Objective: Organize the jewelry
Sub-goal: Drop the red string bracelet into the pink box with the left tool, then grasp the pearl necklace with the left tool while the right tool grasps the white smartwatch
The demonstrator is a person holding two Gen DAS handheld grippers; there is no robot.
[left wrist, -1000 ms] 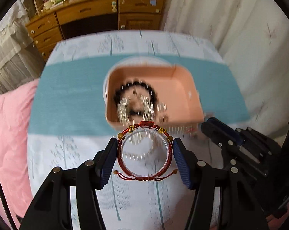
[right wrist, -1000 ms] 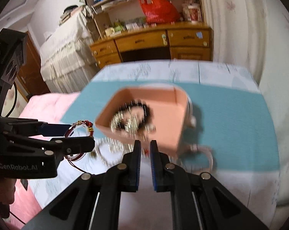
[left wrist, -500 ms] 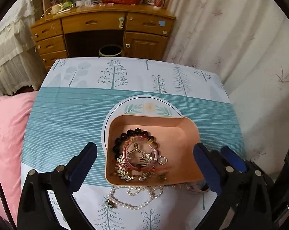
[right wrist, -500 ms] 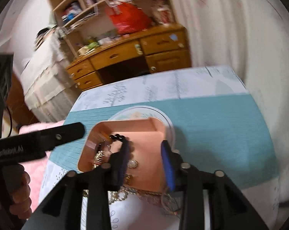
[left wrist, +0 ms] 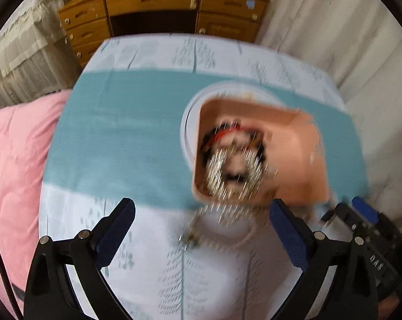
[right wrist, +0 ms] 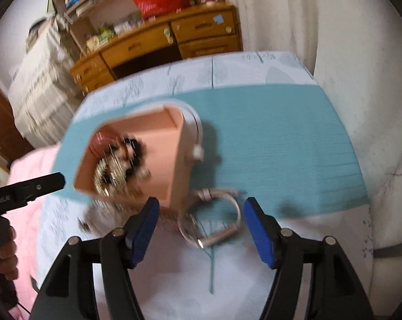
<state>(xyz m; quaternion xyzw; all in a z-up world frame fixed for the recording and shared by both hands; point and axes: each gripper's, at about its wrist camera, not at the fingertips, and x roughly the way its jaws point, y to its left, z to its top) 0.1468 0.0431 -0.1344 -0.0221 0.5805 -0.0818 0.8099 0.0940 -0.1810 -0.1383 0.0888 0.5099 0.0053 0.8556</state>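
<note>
A pink tray [left wrist: 302, 149] on the bed's teal and white cloth holds a blurred heap of jewelry [left wrist: 233, 160]: a black bead bracelet, a red bangle and silver chains. A pearl necklace [left wrist: 222, 229] lies on the cloth before the tray, between the fingers of my open, empty left gripper [left wrist: 201, 232]. In the right wrist view my right gripper [right wrist: 199, 229] is open and empty over a pale bracelet with a metal clasp [right wrist: 222, 226] beside the tray [right wrist: 169, 160]. The left gripper [right wrist: 27, 189] shows at that view's left edge.
A round white plate [left wrist: 190, 122] lies under the tray. A pink quilt [left wrist: 11, 165] lies to the left. A wooden desk with drawers [left wrist: 158, 8] stands beyond the bed. A pale curtain [left wrist: 334, 40] hangs on the right.
The left gripper dropped the red bangle into the tray, opened wide, and has come down near the pearl necklace. The right gripper went from shut to wide open and moved over the pale bracelet.
</note>
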